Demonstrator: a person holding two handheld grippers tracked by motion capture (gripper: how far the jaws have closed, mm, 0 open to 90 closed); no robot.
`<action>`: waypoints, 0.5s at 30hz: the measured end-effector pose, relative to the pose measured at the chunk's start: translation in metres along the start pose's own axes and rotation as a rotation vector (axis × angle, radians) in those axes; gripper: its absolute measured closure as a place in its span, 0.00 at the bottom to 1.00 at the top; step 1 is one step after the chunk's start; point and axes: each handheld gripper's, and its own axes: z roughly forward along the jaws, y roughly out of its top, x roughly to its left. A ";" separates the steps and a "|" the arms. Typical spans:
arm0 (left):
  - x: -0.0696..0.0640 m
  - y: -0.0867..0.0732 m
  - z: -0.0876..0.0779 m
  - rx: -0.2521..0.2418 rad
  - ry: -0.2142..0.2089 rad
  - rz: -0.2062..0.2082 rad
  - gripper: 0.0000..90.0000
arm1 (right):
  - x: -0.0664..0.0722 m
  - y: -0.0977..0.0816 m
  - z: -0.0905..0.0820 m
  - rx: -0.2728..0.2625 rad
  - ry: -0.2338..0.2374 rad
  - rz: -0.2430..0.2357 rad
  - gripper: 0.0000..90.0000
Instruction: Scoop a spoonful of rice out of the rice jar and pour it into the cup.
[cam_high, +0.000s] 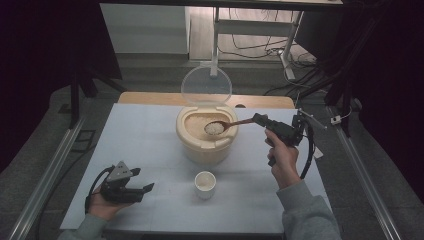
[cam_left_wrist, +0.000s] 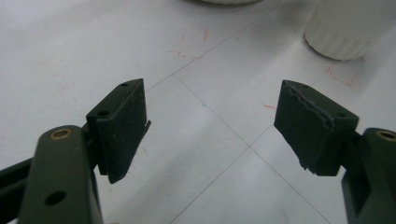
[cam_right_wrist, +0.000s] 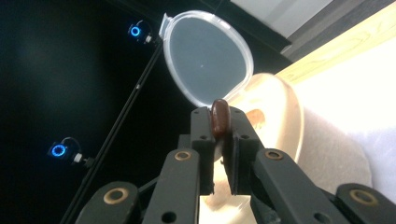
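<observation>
A cream rice bin (cam_high: 205, 142) stands mid-table with its clear lid (cam_high: 206, 86) swung up. My right gripper (cam_high: 261, 120) is shut on the handle of a brown wooden spoon (cam_high: 235, 124), whose bowl, heaped with white rice (cam_high: 214, 128), hovers over the bin's opening. In the right gripper view the spoon handle (cam_right_wrist: 220, 116) sits pinched between the jaws, with the clear lid (cam_right_wrist: 208, 58) and the bin (cam_right_wrist: 285, 121) beyond. A small white cup (cam_high: 205, 184) stands in front of the bin. My left gripper (cam_high: 147, 189) rests open at the front left, its pads (cam_left_wrist: 123, 126) wide apart over bare table, the cup (cam_left_wrist: 348, 28) ahead.
The white table (cam_high: 145, 145) has a wooden strip (cam_high: 150, 97) at its far edge. Metal rails (cam_high: 55, 165) run along both sides. A desk frame with cables (cam_high: 260, 45) stands behind the table. Faint red marks (cam_left_wrist: 187, 46) dot the tabletop near the left gripper.
</observation>
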 end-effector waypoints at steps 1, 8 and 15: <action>0.000 0.000 0.000 -0.001 0.000 -0.001 0.28 | 0.002 -0.002 -0.003 0.015 0.006 0.000 0.92; 0.000 -0.001 0.000 0.003 -0.001 -0.002 0.28 | 0.006 -0.009 -0.011 0.053 0.020 0.005 0.92; 0.000 -0.001 0.001 0.010 -0.006 -0.004 0.28 | 0.008 -0.019 -0.021 0.114 0.035 -0.004 0.92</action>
